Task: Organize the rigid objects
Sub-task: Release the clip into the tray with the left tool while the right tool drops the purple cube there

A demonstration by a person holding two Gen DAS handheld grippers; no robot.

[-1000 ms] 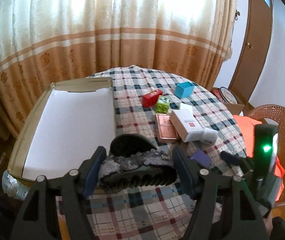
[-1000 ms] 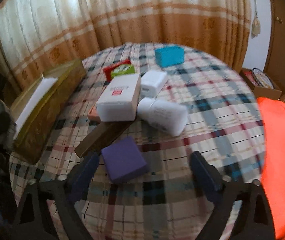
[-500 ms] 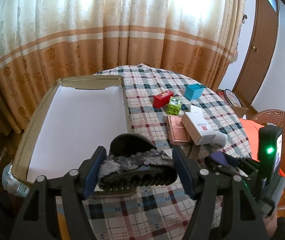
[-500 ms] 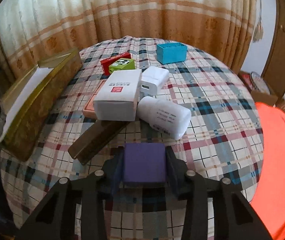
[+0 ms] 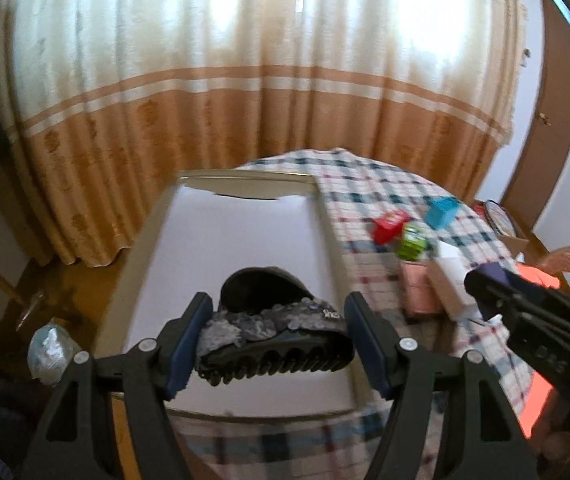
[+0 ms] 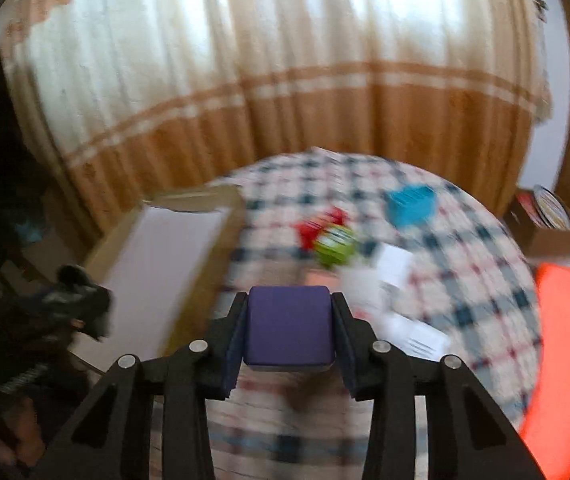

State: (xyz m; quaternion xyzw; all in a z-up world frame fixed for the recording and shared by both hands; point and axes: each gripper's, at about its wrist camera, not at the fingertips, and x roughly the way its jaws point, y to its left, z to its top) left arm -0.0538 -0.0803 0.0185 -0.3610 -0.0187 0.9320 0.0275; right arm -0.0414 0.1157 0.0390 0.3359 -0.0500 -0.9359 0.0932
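Observation:
My left gripper (image 5: 275,338) is shut on a black sandal with a grey glittery strap (image 5: 275,340) and holds it above the white inside of the large flat gold-rimmed box (image 5: 245,232). My right gripper (image 6: 289,328) is shut on a purple box (image 6: 289,324), lifted above the checked table (image 6: 465,248). The right gripper (image 5: 481,280) with the purple box shows at the right of the left wrist view. The sandal (image 6: 73,300) shows at the left of the right wrist view, beside the flat box (image 6: 165,260).
On the table lie a red box (image 5: 389,226), a green box (image 5: 413,242), a blue box (image 5: 441,212), a pink box (image 5: 419,292) and white boxes (image 5: 451,280). An orange cloth (image 6: 569,340) lies on a chair at the right. Curtains hang behind.
My right gripper shut on the purple box and lifted it off the table, swinging left. My left gripper carried the sandal further over the flat box.

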